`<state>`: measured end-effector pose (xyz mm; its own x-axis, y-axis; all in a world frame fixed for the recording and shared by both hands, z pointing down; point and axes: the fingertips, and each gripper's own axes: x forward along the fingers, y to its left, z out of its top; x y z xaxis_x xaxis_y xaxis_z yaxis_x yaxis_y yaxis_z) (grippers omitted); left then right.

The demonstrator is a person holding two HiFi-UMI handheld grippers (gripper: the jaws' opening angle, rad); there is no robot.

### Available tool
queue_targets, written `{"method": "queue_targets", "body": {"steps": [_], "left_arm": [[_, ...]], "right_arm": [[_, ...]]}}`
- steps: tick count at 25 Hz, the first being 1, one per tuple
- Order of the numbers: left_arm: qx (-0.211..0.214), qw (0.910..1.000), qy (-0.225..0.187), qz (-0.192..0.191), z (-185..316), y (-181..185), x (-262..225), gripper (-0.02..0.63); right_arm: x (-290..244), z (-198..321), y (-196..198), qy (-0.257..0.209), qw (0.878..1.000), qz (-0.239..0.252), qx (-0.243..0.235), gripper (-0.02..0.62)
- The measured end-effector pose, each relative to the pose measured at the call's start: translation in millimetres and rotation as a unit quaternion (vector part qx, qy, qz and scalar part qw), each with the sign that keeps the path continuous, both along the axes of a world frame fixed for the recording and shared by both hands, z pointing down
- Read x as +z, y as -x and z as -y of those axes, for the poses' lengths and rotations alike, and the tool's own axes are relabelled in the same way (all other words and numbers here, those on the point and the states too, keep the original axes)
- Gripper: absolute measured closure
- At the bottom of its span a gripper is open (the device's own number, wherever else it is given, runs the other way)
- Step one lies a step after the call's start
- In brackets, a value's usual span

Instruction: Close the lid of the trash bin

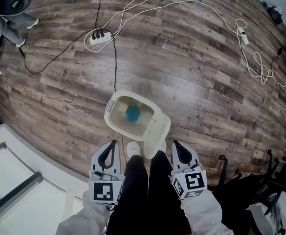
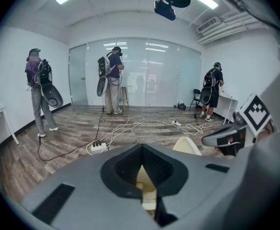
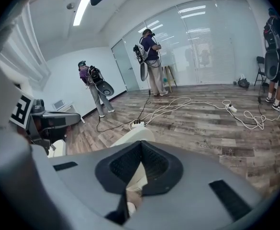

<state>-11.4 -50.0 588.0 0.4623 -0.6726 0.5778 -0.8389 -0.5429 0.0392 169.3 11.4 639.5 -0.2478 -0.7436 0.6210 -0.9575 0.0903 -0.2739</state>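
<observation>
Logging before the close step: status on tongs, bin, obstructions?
Shut and empty: left tongs, right tongs, both short of the trash bin. Its lid open, blue item inside. White shoe at its base.

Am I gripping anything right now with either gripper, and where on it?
Nothing is held. The left gripper and right gripper are both shut and empty, clear of the trash bin, whose lid is open.

black trousers (image 1: 142,190), white shoes (image 1: 133,149) (grey left gripper (image 1: 114,145))
</observation>
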Motion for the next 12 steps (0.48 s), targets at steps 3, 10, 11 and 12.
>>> {"method": "queue_targets", "body": {"steps": [3, 10, 11, 12], "left_arm": [[-0.018, 0.9998, -0.01, -0.003, 10, 7, 7, 0.601], [-0.037, 0.9993, 0.002, 0.005, 11, 25, 39, 0.601], [-0.038, 0.9992, 0.005, 0.005, 9, 27, 42, 0.601], [-0.039, 0.9992, 0.008, 0.005, 7, 28, 44, 0.601]], "right_arm": [[14, 1, 3, 0.003, 1.0, 0.001, 0.003, 0.572], [37, 3, 13, 0.012, 1.0, -0.001, -0.007, 0.572], [39, 3, 14, 0.013, 1.0, 0.0, -0.008, 0.572], [41, 2, 16, 0.013, 1.0, 0.0, -0.009, 0.572]]}}
